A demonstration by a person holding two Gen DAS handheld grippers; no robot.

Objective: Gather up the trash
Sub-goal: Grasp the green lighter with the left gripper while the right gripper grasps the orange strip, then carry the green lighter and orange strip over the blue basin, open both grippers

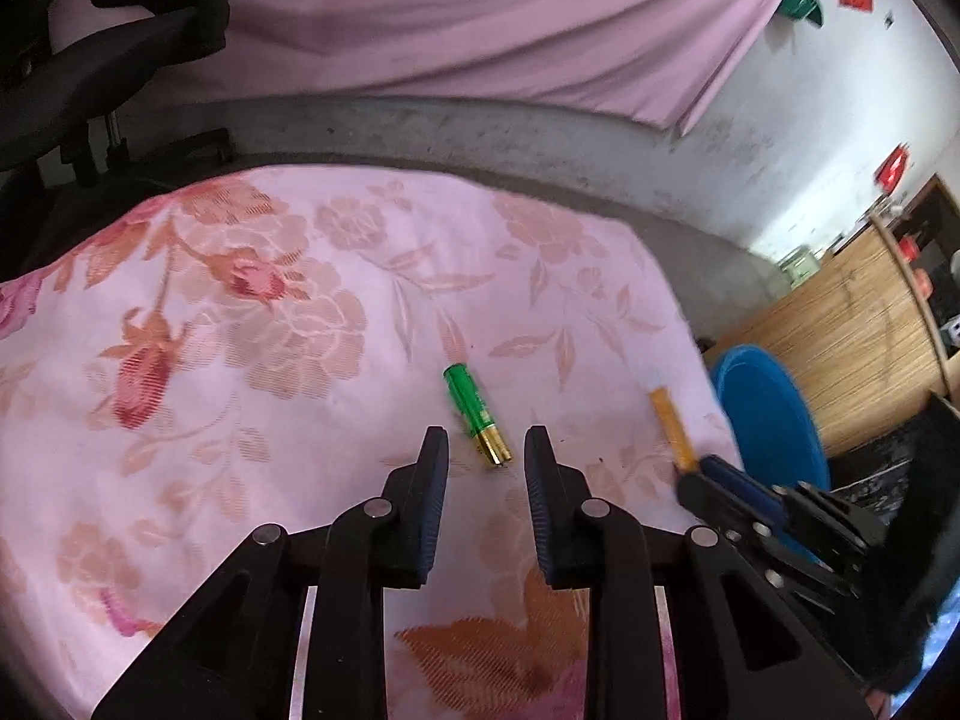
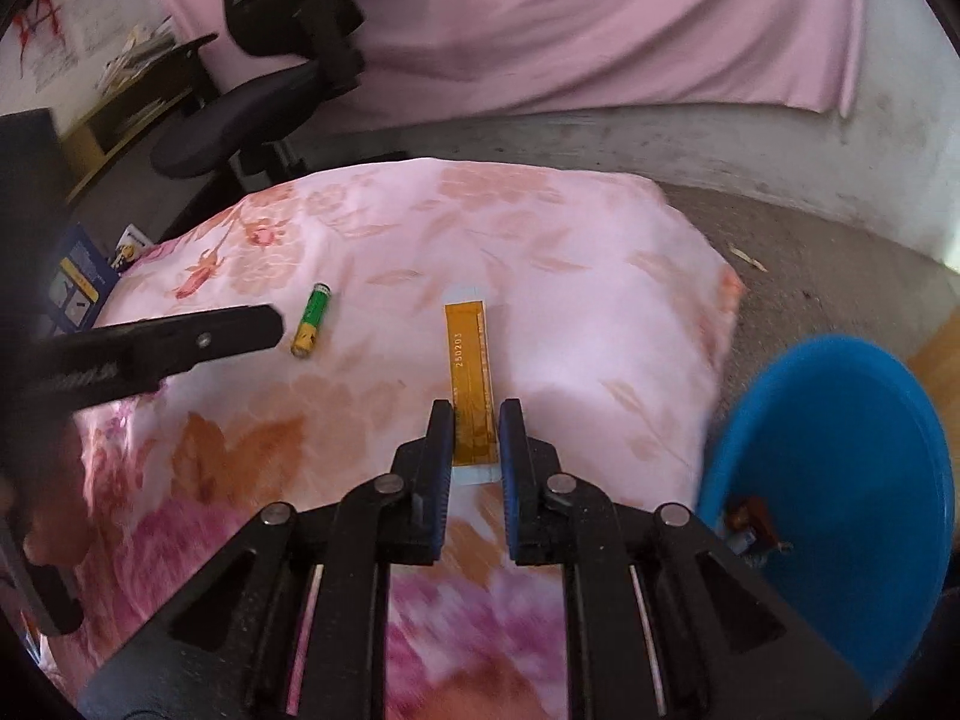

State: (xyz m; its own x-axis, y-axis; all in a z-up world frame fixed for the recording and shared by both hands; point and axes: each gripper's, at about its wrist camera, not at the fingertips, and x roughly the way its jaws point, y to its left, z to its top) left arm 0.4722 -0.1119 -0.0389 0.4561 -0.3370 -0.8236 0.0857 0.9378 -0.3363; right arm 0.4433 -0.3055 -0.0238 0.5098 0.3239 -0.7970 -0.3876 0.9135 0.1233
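A green and gold battery (image 1: 478, 414) lies on the pink floral cloth (image 1: 270, 330). My left gripper (image 1: 486, 441) is open, its fingertips either side of the battery's gold end, just short of it. An orange flat strip (image 2: 470, 384) lies on the cloth to the right; it also shows in the left wrist view (image 1: 672, 429). My right gripper (image 2: 475, 414) is open with its fingers straddling the strip's near end. The battery (image 2: 312, 327) and the left gripper's finger (image 2: 180, 342) show in the right wrist view.
A blue plastic basin (image 2: 852, 450) stands off the cloth's right edge, with small items at its near rim; it also shows in the left wrist view (image 1: 768, 414). A black office chair (image 2: 270, 78) stands behind. A pink curtain (image 1: 480, 18) hangs at the back. A wooden cabinet (image 1: 852, 324) is at right.
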